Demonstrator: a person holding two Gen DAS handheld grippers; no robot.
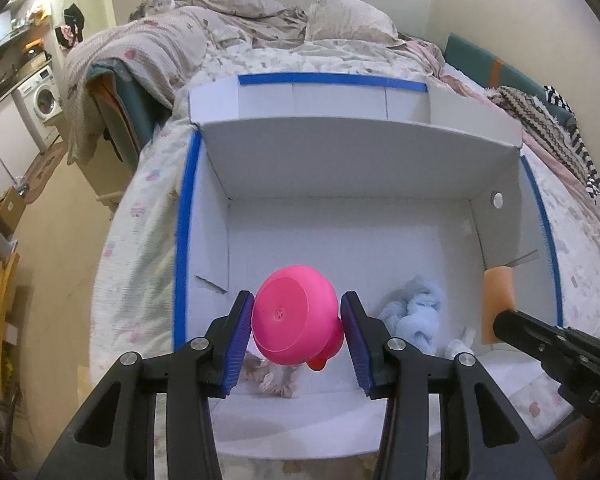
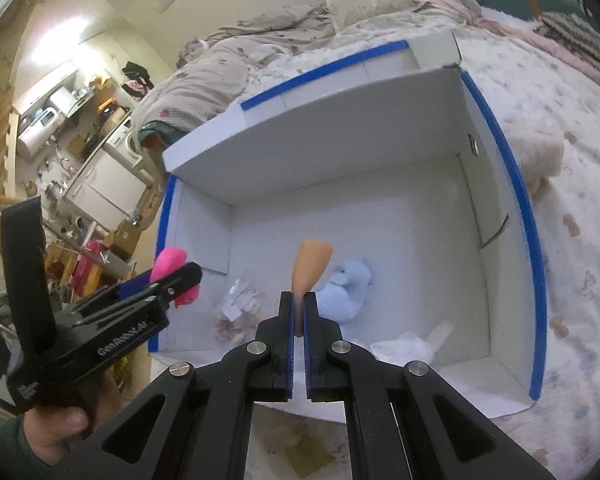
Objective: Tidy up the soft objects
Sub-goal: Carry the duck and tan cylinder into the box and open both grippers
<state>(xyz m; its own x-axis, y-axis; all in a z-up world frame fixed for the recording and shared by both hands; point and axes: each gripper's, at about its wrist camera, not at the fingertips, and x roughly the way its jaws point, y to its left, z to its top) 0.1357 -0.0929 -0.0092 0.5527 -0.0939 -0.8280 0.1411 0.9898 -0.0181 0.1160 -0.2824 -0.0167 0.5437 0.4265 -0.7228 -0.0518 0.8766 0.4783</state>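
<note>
My left gripper [image 1: 298, 312] is shut on a pink rubber duck [image 1: 296, 316], held upside down above the near part of a white box with blue-taped edges [image 1: 184, 224]. My right gripper [image 2: 299, 300] is shut on an orange sponge [image 2: 310, 266] and holds it over the same box [image 2: 536, 240]. The sponge also shows at the right in the left wrist view [image 1: 498, 300]. Inside the box lie a light blue plush toy [image 1: 414, 314], also in the right wrist view [image 2: 346, 290], a pinkish knotted toy [image 2: 236, 320] and a white soft item [image 2: 406, 346].
The box sits on a bed with a pale patterned cover [image 2: 572, 208]. Rumpled blankets and a pillow [image 1: 348, 20] lie behind it. A cream plush [image 2: 540, 152] lies on the bed right of the box. A washing machine and cabinets [image 1: 40, 100] stand at far left.
</note>
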